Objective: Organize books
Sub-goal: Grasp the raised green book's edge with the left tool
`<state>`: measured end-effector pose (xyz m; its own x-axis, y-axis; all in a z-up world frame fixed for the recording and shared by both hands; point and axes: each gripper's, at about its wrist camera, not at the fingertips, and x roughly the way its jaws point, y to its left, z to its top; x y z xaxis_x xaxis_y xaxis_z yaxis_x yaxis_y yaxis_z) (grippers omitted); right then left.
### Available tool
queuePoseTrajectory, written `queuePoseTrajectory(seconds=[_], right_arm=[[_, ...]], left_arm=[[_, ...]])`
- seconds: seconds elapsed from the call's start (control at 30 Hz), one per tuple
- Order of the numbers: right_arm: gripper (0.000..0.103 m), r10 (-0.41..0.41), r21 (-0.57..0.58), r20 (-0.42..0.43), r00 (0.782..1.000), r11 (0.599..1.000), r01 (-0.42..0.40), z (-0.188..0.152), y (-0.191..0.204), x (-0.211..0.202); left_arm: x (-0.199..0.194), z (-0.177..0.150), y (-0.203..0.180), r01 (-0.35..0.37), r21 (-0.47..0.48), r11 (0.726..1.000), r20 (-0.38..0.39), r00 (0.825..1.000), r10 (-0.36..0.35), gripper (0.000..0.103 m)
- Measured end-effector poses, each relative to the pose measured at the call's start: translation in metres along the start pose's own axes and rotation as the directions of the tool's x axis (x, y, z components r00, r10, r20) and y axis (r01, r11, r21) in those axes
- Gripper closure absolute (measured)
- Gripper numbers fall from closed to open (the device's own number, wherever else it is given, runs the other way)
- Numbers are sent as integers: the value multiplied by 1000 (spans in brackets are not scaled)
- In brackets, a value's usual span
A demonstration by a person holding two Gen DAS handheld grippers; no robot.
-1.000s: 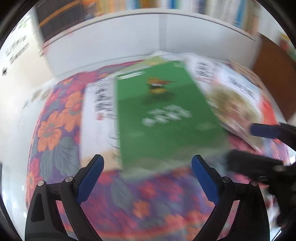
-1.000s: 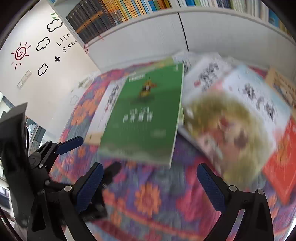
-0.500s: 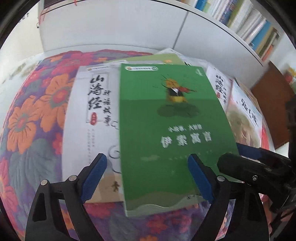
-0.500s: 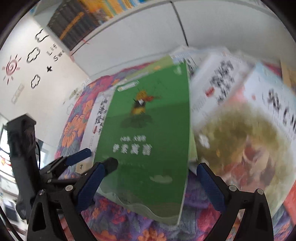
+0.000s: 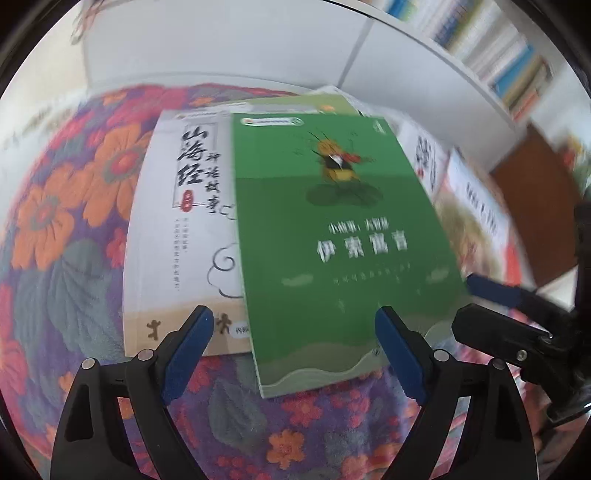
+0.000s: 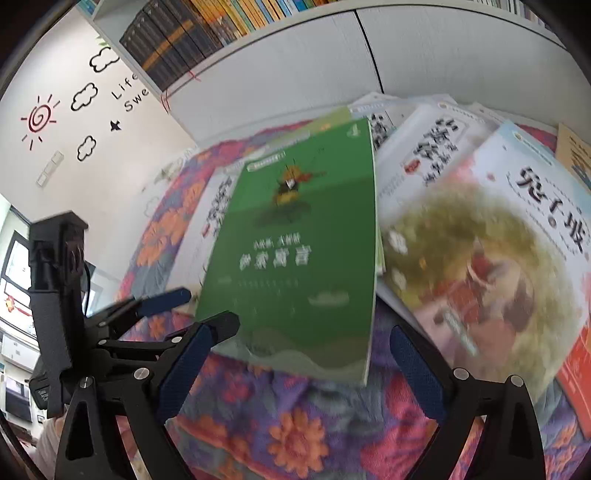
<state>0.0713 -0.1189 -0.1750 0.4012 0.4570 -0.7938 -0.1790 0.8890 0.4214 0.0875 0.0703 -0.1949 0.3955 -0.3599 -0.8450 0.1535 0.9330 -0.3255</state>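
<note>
Looking down on a flowered cloth (image 5: 66,229) spread over the table, strewn with books

Green book (image 5: 332,236) lying face up in the middle, overlapping the right part of a white book (image 5: 177,236) beside it, near edge hanging out over the cloth; in the right wrist view, same green book (image 6: 295,251) partly covering the white book (image 6: 218,206), with a pale picture book (image 6: 491,251) just to its right and more books fanned out behind

Left tongs (image 5: 295,350) standing wide open, gripping nothing: left pad (image 5: 188,347) sitting over the white book's near edge, right pad (image 5: 399,354) over the green book's near right corner, the green book's bottom edge lying in the gap between them, pads not pressing on it

Right tongs (image 6: 299,369) also spread wide and holding nothing, pads apart on either side of the green book's near edge, hovering above the cloth (image 6: 295,435)

Right tongs (image 5: 517,321) showing at the right rim of the left view, just beside the green book's right corner, one blue fingertip (image 5: 491,290) reaching toward that edge; whether touching, too blurred to tell

Left tongs (image 6: 184,310) showing at the left of the right view, close against the green book's left corner

Bookshelf (image 6: 207,33) running along the wall behind, packed with upright spines; sun and cloud stickers (image 6: 38,118) on the wall at left
</note>
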Motion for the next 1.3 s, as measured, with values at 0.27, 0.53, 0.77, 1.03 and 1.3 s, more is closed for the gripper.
queuePoseTrajectory(seconds=[0.27, 0.53, 0.77, 1.03, 1.3], right_arm=[[23, 45, 86, -11, 999, 995, -44, 19, -5, 20], [30, 19, 50, -25, 1000, 999, -17, -2, -1, 10], [30, 8, 40, -93, 996, 999, -4, -37, 4, -5], [29, 33, 64, -226, 974, 998, -19, -86, -6, -11], [36, 55, 80, -173, 983, 996, -42, -67, -24, -4]], left_arm=[[7, 5, -7, 24, 10, 1000, 25, 999, -24, 17], [1, -19, -18, -17, 85, 996, 7, 1000, 16, 17], [-10, -58, -31, -8, 113, 994, -71, 997, 16, 17], [-10, -86, -38, 34, 155, 987, -201, 980, -3, 17], [0, -41, -6, 178, 63, 982, -225, 961, -160, 36]])
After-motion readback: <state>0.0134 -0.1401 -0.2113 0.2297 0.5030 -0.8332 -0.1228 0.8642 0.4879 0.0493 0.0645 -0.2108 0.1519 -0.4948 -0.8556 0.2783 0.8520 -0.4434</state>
